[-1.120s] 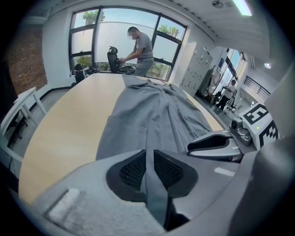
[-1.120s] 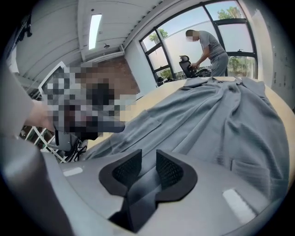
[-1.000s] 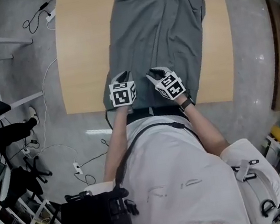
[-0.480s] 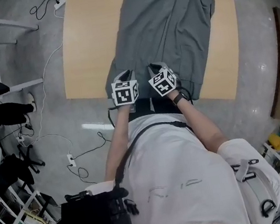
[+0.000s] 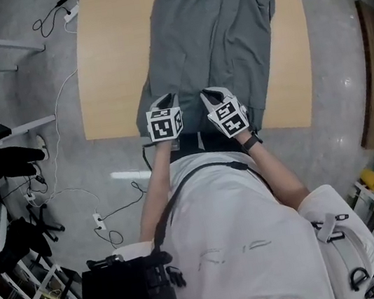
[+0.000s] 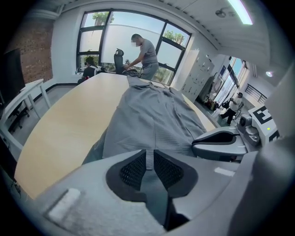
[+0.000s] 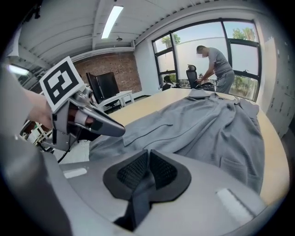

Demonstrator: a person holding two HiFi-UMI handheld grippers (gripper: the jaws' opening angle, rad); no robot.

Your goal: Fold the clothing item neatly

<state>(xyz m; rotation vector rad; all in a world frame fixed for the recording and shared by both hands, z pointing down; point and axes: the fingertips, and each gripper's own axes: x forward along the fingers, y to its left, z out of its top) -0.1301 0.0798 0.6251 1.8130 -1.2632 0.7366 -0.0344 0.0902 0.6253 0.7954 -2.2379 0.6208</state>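
Fabric is pinched in both tools as we stand at the near edge of the light wooden table (image 5: 109,66), where the gray garment (image 5: 203,36) lies stretched lengthwise away from us, its near hem reaching the table's edge just in front of us. Our left tool (image 5: 162,101) has its jaws nearly together on a thin fold of that hem, the gray cloth running up between the two ribbed black pads. Our right tool (image 5: 211,96), just beside it and angled down like the first, has just been closing its jaws, and a dark twist of the same cloth is clamped between its pads. The two tools sit side by side over the middle of the hem, near each other but not touching. Most of the garment lies flat with long creases down its length, while its far right corner is rumpled near the table's right edge. Bare tabletop shows on either side of it, wider on the left. White cables (image 5: 60,110) trail across the gray floor (image 5: 71,179) to our left. Across the room, another person (image 7: 214,62) bends over a desk in front of tall windows (image 7: 239,46).
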